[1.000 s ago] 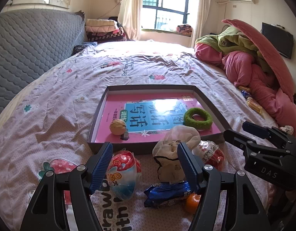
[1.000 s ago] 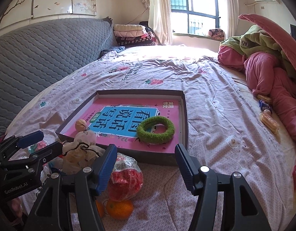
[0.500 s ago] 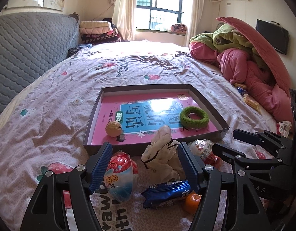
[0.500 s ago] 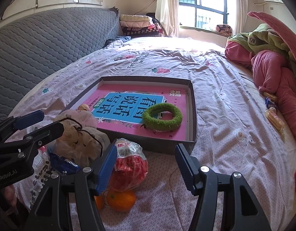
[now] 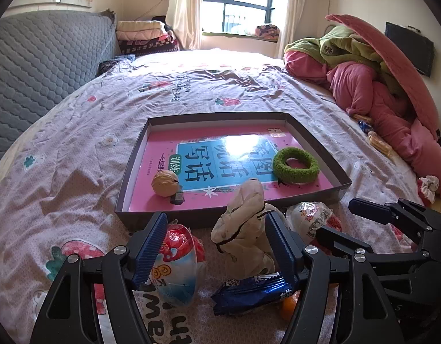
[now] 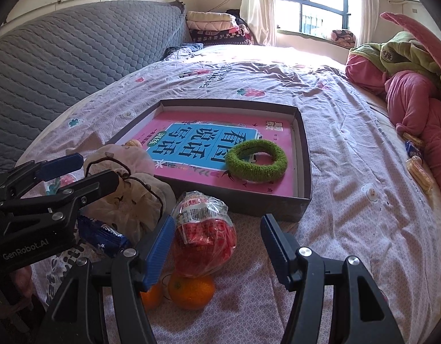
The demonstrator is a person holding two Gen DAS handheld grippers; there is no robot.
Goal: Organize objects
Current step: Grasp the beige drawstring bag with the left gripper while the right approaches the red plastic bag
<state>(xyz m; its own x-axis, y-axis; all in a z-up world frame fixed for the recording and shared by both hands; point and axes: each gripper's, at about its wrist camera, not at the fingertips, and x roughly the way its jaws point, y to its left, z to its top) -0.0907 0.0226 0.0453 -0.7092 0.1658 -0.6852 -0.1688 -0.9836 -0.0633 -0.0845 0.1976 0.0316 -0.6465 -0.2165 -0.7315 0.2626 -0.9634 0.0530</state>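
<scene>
On the pink patterned bedsheet, the left gripper hangs with its blue pads spread apart; a red and clear snack packet lies just inside its left pad and a crumpled cream cloth pouch stands against its right pad, neither of them pinched. A blue snack wrapper lies under the pouch. Beyond them sits the shallow dark tray, lined with a pink and blue book cover, holding a walnut at its near left and a green fuzzy ring towards its right. Further right, the right gripper is also parted, with a clear bag of red snacks lying between its pads, close to the left one, untouched as far as can be seen. Two oranges rest just below that bag
</scene>
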